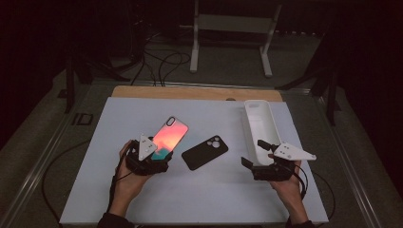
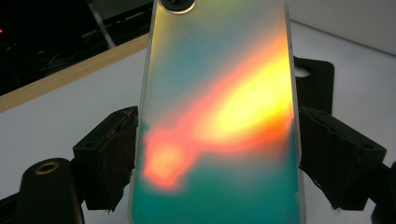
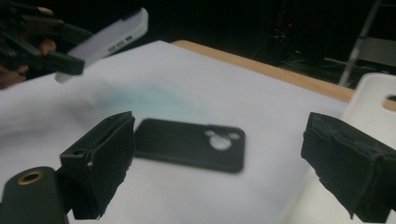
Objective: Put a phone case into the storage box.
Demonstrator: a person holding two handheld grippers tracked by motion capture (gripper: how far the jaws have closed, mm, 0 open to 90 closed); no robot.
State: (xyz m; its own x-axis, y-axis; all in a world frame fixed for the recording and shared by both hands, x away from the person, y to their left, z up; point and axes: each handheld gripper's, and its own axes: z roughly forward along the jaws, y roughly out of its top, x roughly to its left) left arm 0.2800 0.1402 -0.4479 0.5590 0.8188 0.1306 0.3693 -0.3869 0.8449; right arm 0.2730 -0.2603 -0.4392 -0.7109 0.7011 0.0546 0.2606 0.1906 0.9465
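Left gripper view — fingers (image 2: 112, 154) clamped on iridescent phone (image 2: 219, 116); right gripper view — fingers (image 3: 102, 163) apart, black case (image 3: 189, 143) between.

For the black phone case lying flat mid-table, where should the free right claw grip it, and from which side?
Probably across its two long edges, near the plain end away from the camera cutout, coming down from above. The black phone case lies flat, open side down, on the white table, so only its thin side walls offer purchase. The right claw is open and close by, to its right.

black case (image 3: 189, 150), gripper (image 3: 219, 172) open-jawed
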